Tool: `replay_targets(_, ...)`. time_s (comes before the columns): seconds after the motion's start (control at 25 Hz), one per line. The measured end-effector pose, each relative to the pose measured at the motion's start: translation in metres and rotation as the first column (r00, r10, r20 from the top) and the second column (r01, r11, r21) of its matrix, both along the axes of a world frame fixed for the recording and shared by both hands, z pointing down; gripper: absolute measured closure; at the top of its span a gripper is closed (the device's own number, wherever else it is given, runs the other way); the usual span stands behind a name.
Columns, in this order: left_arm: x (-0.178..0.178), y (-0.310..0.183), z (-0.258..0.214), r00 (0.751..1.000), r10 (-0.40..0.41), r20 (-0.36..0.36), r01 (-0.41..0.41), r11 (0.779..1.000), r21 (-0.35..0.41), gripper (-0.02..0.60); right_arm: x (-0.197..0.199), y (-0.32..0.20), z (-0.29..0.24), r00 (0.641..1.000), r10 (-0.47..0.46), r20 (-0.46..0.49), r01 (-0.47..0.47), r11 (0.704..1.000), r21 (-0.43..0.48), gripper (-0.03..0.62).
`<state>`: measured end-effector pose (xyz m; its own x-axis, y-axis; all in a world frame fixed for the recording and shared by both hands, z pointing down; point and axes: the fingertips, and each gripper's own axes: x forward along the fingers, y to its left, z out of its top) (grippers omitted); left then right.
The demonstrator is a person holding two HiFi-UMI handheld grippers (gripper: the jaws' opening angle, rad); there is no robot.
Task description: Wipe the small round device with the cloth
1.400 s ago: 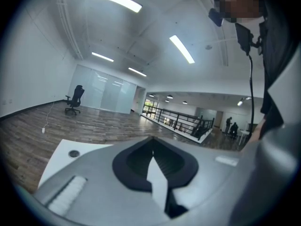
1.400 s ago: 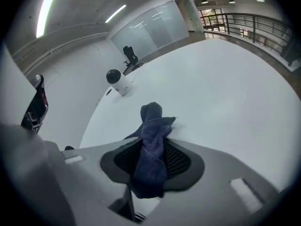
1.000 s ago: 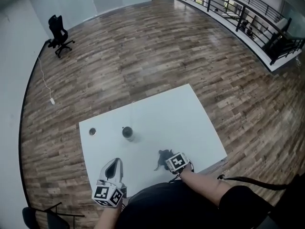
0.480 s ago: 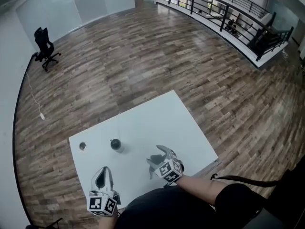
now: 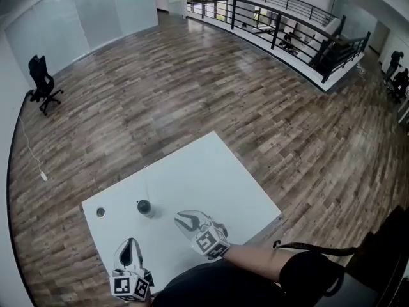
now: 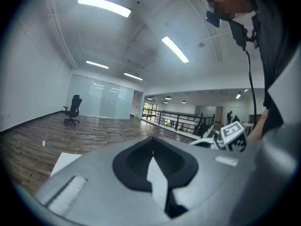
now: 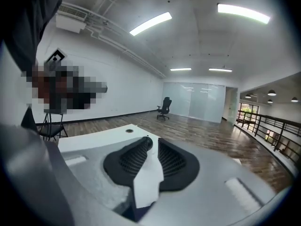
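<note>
The small round device [image 5: 144,206] is dark and stands on the white table [image 5: 211,171], left of centre. My right gripper [image 5: 186,219] hovers just right of the device and points at it. Its jaws are closing, a narrow gap remains, and I see nothing between the pads [image 7: 171,161]. My left gripper [image 5: 128,251] is held at the table's near left edge, its pads [image 6: 136,159] together and empty. The cloth does not show in any view.
A small grey disc [image 5: 100,212] [image 7: 129,131] lies on the table left of the device. Wooden floor surrounds the table. An office chair [image 5: 41,72] stands far left and a railing [image 5: 268,24] runs along the back.
My right gripper has risen off the dark cloth near the front edge and moved left toward the device. The cloth has dropped out of sight. The left gripper has stayed low at the front.
</note>
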<state>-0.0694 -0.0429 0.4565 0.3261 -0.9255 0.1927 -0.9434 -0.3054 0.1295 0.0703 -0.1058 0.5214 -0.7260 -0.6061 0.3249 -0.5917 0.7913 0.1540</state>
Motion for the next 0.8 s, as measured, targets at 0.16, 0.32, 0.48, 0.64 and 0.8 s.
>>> replay_targets(0.16,-0.002,0.0,0.003,1.0,0.025,0.007,-0.026,1.0,0.001,0.575,0.004,0.009,0.022,1.0,0.014,-0.022,-0.015,0.997,-0.072,0.591)
replay_targets(0.32,-0.002,0.002,0.005,0.999,0.038,-0.007,-0.038,0.999,-0.001,0.575,0.008,0.021,0.038,0.998,0.017,-0.055,-0.023,0.994,-0.109,0.591)
replay_targets(0.48,-0.001,0.002,0.013,0.998,0.06,-0.018,-0.06,0.998,-0.017,0.575,0.01,0.025,0.053,0.996,0.036,-0.077,-0.048,0.987,-0.151,0.592)
replay_targets(0.64,-0.003,0.001,0.016,0.997,0.076,-0.026,-0.077,0.997,-0.028,0.575,0.009,0.025,0.055,0.995,0.064,-0.074,-0.076,0.983,-0.166,0.592)
replay_targets(0.8,-0.004,0.0,0.016,0.996,0.084,-0.031,-0.085,0.996,-0.035,0.575,0.007,0.026,0.055,0.995,0.071,-0.073,-0.082,0.983,-0.165,0.592)
